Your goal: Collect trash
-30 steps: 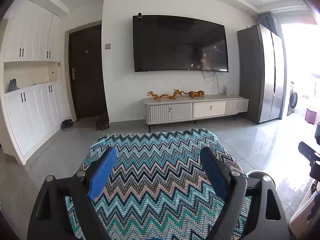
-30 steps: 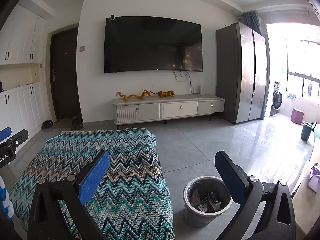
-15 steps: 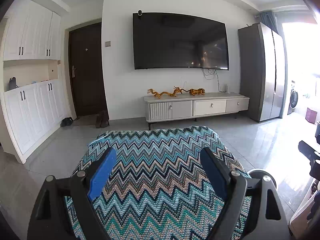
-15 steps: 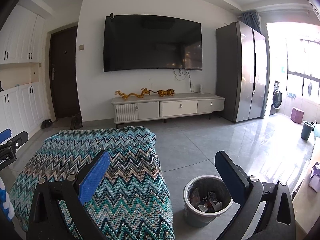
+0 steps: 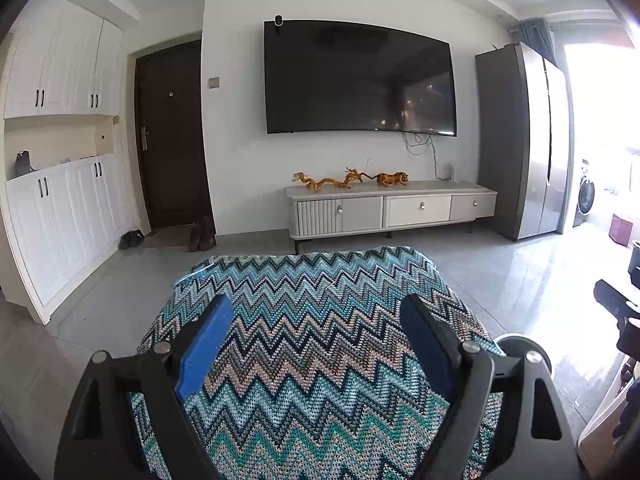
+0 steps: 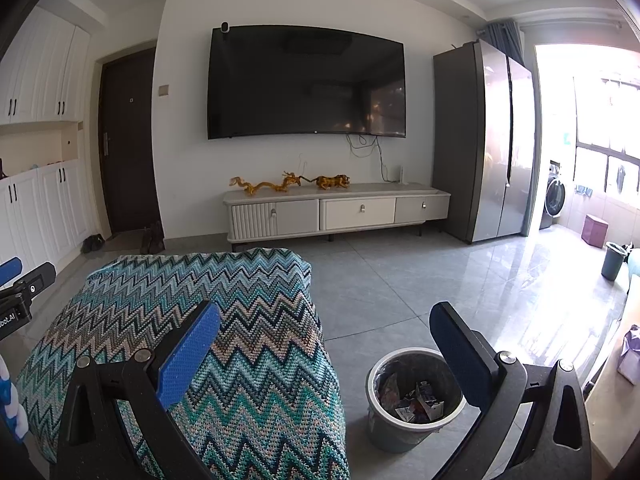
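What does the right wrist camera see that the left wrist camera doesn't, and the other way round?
Only the right wrist view shows inside the grey trash bin, which holds crumpled wrappers, plus a second, darker bin by the balcony windows. Only the left wrist view shows the shelf niche with a dark object on it. Both show the zigzag knitted cover, wall TV, golden dragon figurines, TV cabinet, fridge and washing machine; each hand-held gripper is open and empty.
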The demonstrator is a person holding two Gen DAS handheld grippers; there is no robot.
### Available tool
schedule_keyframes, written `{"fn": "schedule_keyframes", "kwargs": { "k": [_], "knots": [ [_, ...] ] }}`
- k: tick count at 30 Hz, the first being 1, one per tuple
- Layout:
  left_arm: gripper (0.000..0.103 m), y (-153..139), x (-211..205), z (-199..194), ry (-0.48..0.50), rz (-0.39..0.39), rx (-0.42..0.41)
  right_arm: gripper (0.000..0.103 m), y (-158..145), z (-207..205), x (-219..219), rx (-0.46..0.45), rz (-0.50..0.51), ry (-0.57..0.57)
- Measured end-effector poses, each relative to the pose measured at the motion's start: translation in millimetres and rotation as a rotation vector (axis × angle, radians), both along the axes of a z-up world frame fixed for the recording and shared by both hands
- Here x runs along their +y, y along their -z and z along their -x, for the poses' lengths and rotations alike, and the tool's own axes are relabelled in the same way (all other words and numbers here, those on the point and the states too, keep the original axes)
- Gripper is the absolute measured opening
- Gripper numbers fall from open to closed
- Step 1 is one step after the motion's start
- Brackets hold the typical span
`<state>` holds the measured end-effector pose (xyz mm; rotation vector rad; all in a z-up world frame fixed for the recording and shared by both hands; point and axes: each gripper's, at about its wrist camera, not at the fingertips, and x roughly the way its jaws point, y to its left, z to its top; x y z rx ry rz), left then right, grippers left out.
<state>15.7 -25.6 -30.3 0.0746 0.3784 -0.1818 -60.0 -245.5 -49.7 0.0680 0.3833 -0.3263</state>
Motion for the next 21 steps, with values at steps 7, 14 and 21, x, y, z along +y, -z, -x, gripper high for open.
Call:
{"fn": "schedule_keyframes", "kwargs": {
  "k": [7, 14, 21],
  "knots": [
    [0.085, 1.4, 2.6, -0.1, 0.003, 0.007, 0.005, 0.103, 0.0, -0.6, 0.3, 0.002, 0.001, -0.001],
    [0.085, 2.3, 4.5, -1.2, 0.004, 0.011, 0.008, 0.103, 1.9, -2.3, -1.0, 0.008, 0.003, -0.003],
    [0.085, 3.4, 7.0, 0.3, -0.015, 0.022, -0.006, 0.103, 2.8, -2.6, -2.5, 0.008, 0.006, 0.001]
  ]
}}
